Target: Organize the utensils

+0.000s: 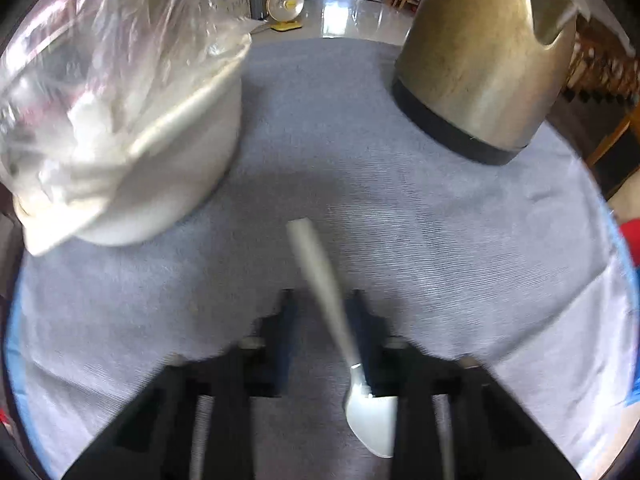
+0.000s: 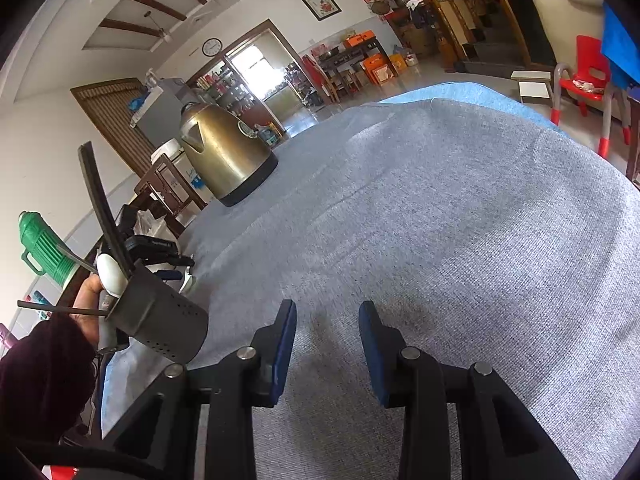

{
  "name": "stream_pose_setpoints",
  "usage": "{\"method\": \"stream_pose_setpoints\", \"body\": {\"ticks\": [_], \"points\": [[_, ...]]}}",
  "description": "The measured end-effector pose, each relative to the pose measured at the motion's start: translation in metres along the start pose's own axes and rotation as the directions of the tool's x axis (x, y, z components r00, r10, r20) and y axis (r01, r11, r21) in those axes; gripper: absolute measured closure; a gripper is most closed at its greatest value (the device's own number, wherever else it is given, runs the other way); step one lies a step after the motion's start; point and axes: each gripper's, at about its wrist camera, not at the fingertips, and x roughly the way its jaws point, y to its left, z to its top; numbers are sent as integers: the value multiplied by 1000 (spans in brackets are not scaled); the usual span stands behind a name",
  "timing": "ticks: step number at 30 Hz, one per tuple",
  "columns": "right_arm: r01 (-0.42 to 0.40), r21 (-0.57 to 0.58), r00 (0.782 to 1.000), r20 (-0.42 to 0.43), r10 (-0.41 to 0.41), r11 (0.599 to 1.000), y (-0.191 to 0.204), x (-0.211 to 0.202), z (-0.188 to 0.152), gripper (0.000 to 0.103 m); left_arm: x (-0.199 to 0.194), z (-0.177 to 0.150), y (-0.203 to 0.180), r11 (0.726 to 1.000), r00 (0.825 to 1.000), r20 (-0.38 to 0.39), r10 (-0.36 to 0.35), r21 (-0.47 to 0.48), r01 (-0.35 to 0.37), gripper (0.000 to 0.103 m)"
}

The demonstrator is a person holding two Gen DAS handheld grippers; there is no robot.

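1. Both tongs are seen with jaws apart: the left gripper (image 1: 322, 300) straddles a white spoon (image 1: 340, 328) without a visible clamp, and the right gripper (image 2: 328, 312) hangs over bare grey tablecloth (image 2: 440, 220).
2. The spoon's bowl points back toward the camera.
3. A grey utensil holder (image 2: 160, 320) is tilted at the table's left edge.
4. A brass kettle (image 2: 224, 152) stands near the far edge, a white pot (image 1: 168, 152) beside it.
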Motion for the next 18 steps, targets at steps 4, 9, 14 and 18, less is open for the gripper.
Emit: {"method": "stream_pose_setpoints", "body": {"ticks": [4,9,14,18], "points": [[5,9,1000,2,-5,1000,-1,1,0,67,-2,4,11,1000,1000,0,3,20,-3,94],[7,17,1000,1,-7,1000,-3,1,0,67,-15,-11,38,999,999,41,-26,-39,28,94],[12,22,1000,3,-12,1000,-4,1,0,67,-57,-39,76,988,987,143,-69,-125,87,94],[12,24,1000,5,-13,1000,-4,0,-1,67,-109,-72,90,986,959,276,-64,-132,104,94]]}}
